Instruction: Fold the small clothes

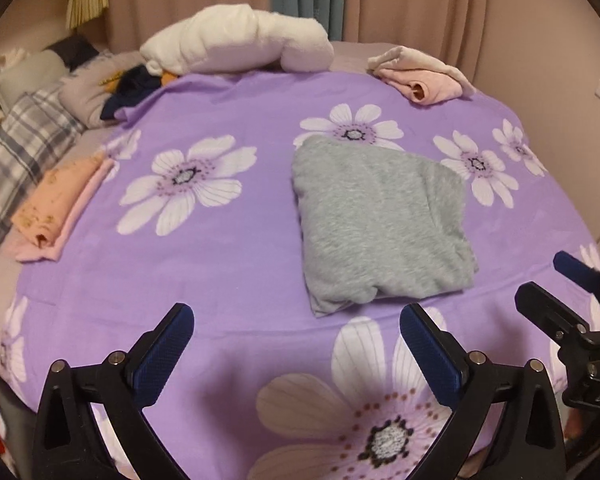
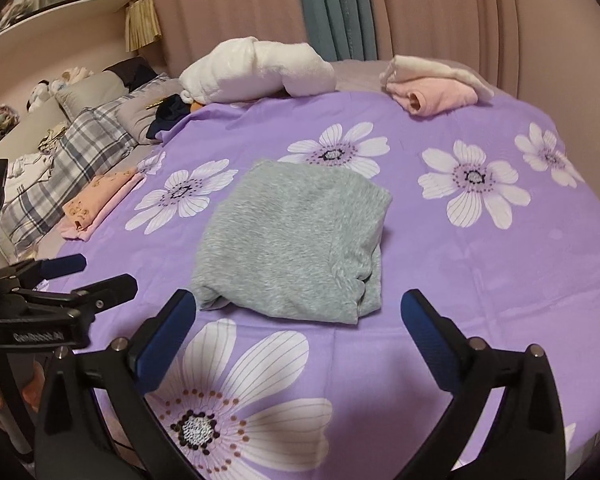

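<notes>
a home bedroom: bed (image 2: 460,280) with floral purple sheet, pillows (image 2: 88,92), drawn curtains (image 2: 440,8) behind.

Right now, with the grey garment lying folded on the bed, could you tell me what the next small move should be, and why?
Probably move the grey garment to the folded pile at the sheet's left edge. It already lies as a compact bundle, and both the left gripper and the right gripper stand open and empty above its near edge.

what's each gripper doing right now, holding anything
left gripper: open, holding nothing.
right gripper: open, holding nothing; the folded grey garment lies free on the bed ahead.
</notes>
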The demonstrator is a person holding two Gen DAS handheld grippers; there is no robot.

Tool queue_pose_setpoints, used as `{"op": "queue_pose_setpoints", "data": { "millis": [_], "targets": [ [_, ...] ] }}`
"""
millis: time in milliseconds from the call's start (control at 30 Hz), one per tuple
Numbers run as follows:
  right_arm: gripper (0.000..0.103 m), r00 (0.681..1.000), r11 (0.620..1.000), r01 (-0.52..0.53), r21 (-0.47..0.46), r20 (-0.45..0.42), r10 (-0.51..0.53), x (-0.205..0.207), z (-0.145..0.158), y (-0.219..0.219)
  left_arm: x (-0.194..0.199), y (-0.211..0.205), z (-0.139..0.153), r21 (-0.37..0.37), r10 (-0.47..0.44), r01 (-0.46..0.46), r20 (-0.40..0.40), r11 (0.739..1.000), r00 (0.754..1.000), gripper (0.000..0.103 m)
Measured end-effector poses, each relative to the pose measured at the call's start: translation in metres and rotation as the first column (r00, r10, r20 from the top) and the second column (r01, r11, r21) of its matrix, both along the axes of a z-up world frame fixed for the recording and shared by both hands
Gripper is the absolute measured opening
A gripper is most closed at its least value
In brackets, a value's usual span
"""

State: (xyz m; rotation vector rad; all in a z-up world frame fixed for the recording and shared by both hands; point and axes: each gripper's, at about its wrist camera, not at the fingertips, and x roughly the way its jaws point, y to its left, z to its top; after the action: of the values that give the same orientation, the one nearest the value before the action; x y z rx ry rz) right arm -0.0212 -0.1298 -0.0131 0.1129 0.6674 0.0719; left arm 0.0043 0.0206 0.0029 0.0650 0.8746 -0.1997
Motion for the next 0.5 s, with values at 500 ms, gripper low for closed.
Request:
{"op": "queue_pose_setpoints", "data": {
  "millis": [500],
  "targets": [
    [0.103, 0.998, 0.999, 0.032, -0.003, -0.045, -0.032, 0.000, -0.014, 0.008, -0.005, 0.006, -0.012, -0.015, 0.027, -0.028, -0.044, 1.000, 0.999, 0.102]
  ]
}}
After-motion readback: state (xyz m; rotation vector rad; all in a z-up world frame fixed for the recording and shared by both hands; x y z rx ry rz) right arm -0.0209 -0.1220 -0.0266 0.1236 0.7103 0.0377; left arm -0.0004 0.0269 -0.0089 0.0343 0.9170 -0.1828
